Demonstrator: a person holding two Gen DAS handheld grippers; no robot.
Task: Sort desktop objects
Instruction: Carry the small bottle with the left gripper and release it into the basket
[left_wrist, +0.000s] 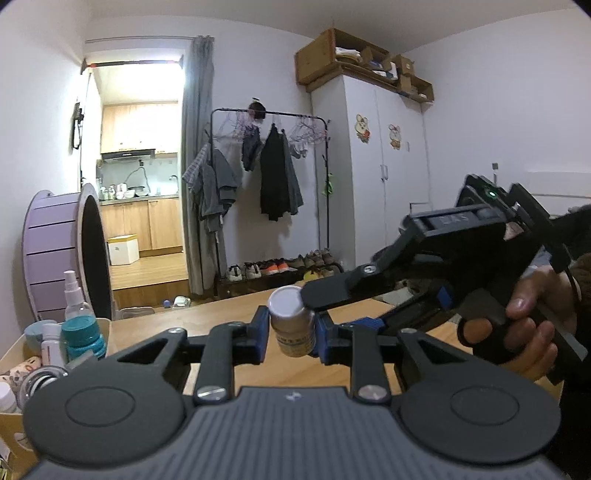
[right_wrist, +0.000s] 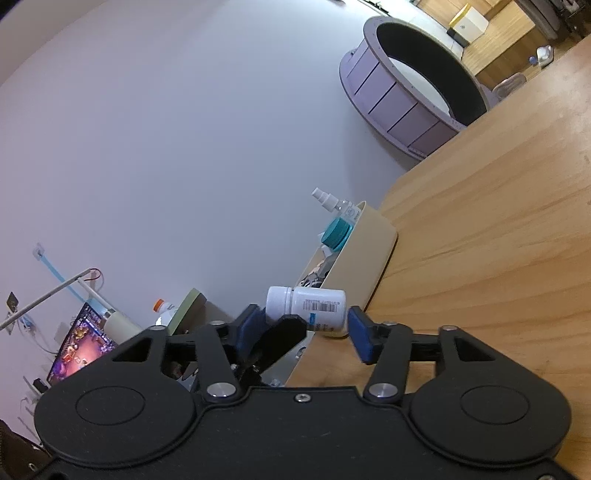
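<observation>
Closest to the left wrist camera, the left tongs (left_wrist: 291, 332) are closed on a small white pill bottle (left_wrist: 291, 325), their blue pads pressing its sides just under the white cap. The bottle hangs in the air above the wooden worktop (left_wrist: 229, 314), label facing the camera.

From the right, the right tongs (left_wrist: 321, 306) reach in, held by a person's hand (left_wrist: 532, 325); one black finger rests beside the bottle's cap. In the right wrist view, the same pill bottle (right_wrist: 308, 310) appears sideways between the right tongs (right_wrist: 306, 328), which stand wide: the blue pad by the bottle's base is clear of it, so this pair looks to have no grip. The far pad is partly hidden by the other tool.

The bottle looks like light, rigid plastic with a smooth, somewhat slippery label. Judging by its shape, the body below the cap is the surest place to hold, squeezing across the width.

Further left, at the worktop's edge, a cream storage bin (right_wrist: 369, 251) holds a teal-lidded jar (left_wrist: 83, 338) and a clear spray bottle (left_wrist: 74, 295). That is likely where the bottle belongs.

Beyond stand a purple wheel (left_wrist: 48, 251), a clothes rack (left_wrist: 266, 170) and a white wardrobe (left_wrist: 384, 166).
</observation>
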